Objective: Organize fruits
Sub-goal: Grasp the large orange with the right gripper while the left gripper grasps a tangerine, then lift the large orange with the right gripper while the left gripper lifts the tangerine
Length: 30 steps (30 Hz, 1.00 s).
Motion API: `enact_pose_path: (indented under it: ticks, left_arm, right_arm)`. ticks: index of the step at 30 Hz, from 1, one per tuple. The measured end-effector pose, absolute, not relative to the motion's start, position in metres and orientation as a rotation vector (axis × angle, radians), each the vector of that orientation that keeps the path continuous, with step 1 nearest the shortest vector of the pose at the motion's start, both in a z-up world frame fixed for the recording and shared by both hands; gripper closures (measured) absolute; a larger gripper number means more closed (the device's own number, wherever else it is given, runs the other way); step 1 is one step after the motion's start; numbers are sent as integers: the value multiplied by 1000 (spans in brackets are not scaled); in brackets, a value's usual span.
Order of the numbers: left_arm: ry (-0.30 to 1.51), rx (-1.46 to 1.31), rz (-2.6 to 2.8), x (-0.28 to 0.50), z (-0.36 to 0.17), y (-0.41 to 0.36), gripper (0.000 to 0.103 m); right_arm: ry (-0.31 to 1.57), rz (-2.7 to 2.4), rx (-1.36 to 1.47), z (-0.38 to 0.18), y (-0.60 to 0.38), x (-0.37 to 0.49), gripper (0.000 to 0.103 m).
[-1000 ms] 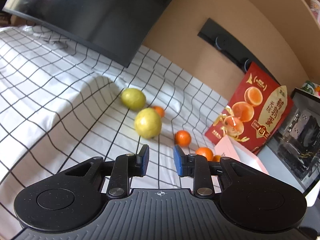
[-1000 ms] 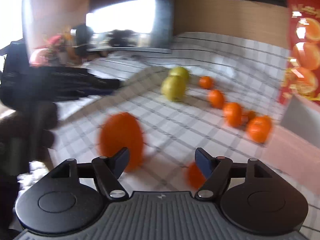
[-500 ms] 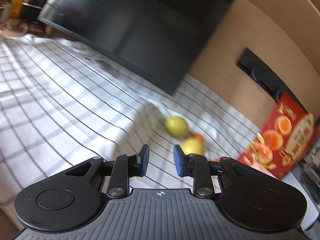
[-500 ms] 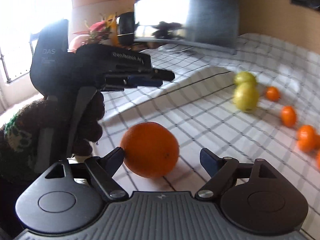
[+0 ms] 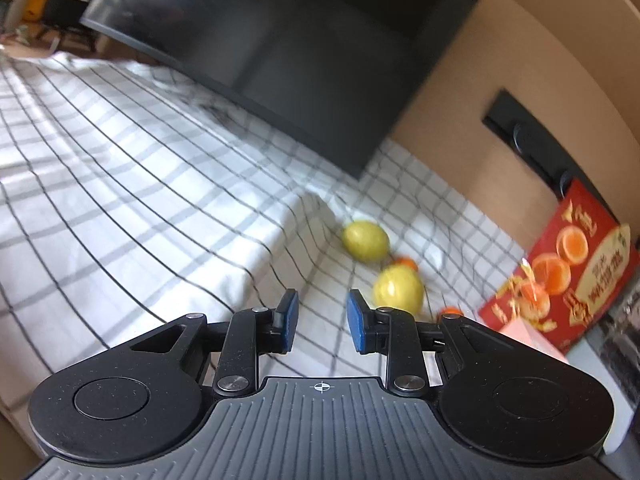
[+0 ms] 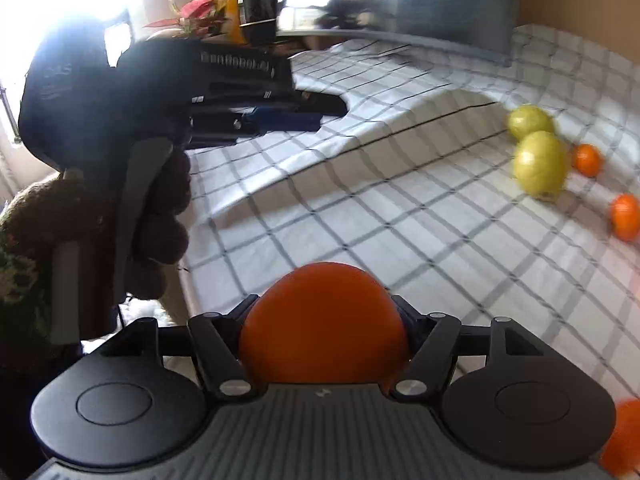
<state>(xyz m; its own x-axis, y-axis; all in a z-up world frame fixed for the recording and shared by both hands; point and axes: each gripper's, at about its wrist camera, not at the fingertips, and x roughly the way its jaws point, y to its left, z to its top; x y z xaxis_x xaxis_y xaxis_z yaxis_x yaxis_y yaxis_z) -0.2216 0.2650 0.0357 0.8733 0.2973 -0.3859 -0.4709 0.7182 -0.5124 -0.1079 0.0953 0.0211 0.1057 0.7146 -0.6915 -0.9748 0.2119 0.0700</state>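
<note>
A large orange (image 6: pixel 324 332) sits deep between the fingers of my right gripper (image 6: pixel 325 308), whose jaws are closing; both fingers touch its sides. Two yellow-green citrus fruits (image 6: pixel 540 166) (image 6: pixel 530 122) lie farther off on the checked cloth (image 6: pixel 400 216), with small oranges (image 6: pixel 587 159) (image 6: pixel 626 216) beside them and another (image 6: pixel 624 436) at the lower right edge. In the left wrist view my left gripper (image 5: pixel 322 320) hovers over the cloth with a narrow gap and nothing between its blue pads (image 5: pixel 289 320). The yellow fruits (image 5: pixel 366 240) (image 5: pixel 398 290) lie ahead of it, slightly right.
A dark monitor (image 5: pixel 300 40) stands at the back of the cloth. A red snack bag (image 5: pixel 560 272) leans on the wall at right, a pale box (image 5: pixel 528 332) before it. A gloved hand (image 6: pixel 160 220) holds the left gripper (image 6: pixel 304 114) at the left.
The large orange, loose between the right fingers before, is now deep between them with the fingers against it. The left view has drawn back from the fruits towards the monitor.
</note>
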Motion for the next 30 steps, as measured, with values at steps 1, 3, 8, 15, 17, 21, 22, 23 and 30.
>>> enact_pose_path:
  ticks: [1, 3, 8, 15, 17, 21, 22, 23, 30]
  left_arm:
    - [304, -635, 415, -217, 34, 261, 73]
    - [340, -607, 378, -205, 31, 250, 73]
    - [393, -531, 253, -178, 31, 211, 73]
    - [452, -382, 14, -136, 33, 129, 73]
    - [465, -319, -19, -126, 33, 104, 73]
    - [467, -166, -82, -116, 33, 61, 73]
    - [464, -127, -89, -115, 33, 53, 73]
    - [462, -84, -85, -114, 32, 44, 73]
    - [490, 87, -33, -106, 19, 17, 69]
  right_arm:
    - [680, 1293, -457, 24, 90, -105, 34]
    - [664, 1254, -405, 33, 67, -95, 34]
    - [552, 1130, -255, 69, -18, -69, 34]
    - [511, 686, -260, 53, -134, -35, 34]
    - [568, 599, -237, 34, -155, -22, 34]
    - [618, 520, -223, 6, -175, -10, 33]
    - [614, 530, -211, 5, -178, -8, 33]
    - [608, 543, -200, 6, -180, -9, 32]
    - [641, 545, -216, -1, -171, -4, 23]
